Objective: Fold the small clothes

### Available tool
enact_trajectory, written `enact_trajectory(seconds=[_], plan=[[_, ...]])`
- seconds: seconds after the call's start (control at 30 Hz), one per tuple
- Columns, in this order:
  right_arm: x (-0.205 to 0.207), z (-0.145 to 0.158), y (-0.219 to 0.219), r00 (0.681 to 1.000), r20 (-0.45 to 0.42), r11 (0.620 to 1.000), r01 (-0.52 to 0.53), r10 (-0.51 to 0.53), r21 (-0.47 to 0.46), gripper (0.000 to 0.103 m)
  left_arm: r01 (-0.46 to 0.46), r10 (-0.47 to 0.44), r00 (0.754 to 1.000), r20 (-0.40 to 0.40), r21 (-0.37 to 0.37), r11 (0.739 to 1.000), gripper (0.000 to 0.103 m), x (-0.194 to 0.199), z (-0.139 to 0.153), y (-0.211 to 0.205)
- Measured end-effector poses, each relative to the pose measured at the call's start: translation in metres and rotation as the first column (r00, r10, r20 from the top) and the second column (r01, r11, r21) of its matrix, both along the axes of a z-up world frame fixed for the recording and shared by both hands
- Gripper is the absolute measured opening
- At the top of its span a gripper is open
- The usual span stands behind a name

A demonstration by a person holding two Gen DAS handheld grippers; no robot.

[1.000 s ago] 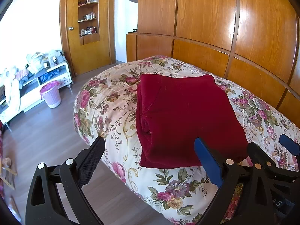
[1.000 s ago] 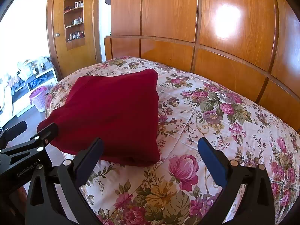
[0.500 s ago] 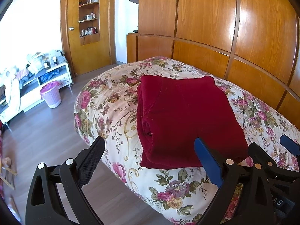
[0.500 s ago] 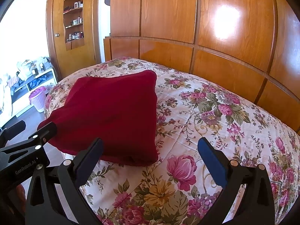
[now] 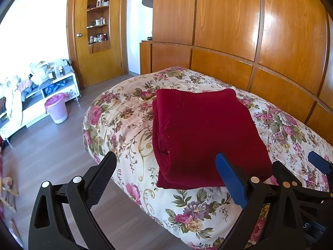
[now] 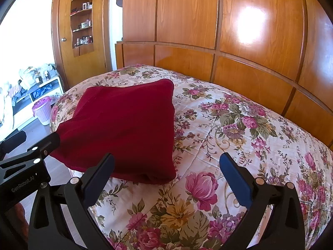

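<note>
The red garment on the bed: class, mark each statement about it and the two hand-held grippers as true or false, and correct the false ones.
1. The red garment lies folded on the floral bedspread. True.
2. The left hand-held gripper is shut on the garment. False: its jaws stand open, holding nothing.
3. The right hand-held gripper is open. True.
4. The garment lies on the floor. False: it lies on the bedspread, near the bed's corner.
5. A pink-lined bin stands on the floor beside the white shelf unit. True.
</note>
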State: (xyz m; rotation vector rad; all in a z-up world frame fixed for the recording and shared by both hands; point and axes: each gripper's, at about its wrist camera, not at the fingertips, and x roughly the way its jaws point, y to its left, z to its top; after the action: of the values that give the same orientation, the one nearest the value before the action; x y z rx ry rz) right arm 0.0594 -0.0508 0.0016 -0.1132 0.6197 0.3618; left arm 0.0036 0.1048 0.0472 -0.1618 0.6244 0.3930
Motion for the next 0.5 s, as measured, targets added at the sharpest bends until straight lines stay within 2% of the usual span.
enact_trajectory(seconds=[0.2,0.27,0.37,0.5], plan=[[0.0004,-0.0004,0.0004,1.000,-0.002,1.000,0.001,-0.001,-0.001,0.100,0.000,0.000,1.000,0.011,-0.006,1.000,0.095,-0.0019,0.0021,0.0003],[0.0005,-0.0010,0.0013,1.000,-0.004,1.000,0.000,0.000,-0.003,0.100,0.002,-0.002,1.000,0.022,-0.012,1.000,0.098,-0.0032,0.0033,0.0007],[0.0002,-0.0023,0.0025,1.000,-0.008,1.000,-0.001,0.001,-0.003,0.100,0.002,-0.002,0.999,0.043,0.010,1.000,0.098,-0.0055,0.0064,-0.0018],[0.0002,-0.0025,0.0024,1.000,-0.008,1.000,-0.002,0.002,-0.002,0.100,-0.003,0.003,0.999,0.032,0.007,1.000,0.098,-0.0035,0.0064,-0.0004]])
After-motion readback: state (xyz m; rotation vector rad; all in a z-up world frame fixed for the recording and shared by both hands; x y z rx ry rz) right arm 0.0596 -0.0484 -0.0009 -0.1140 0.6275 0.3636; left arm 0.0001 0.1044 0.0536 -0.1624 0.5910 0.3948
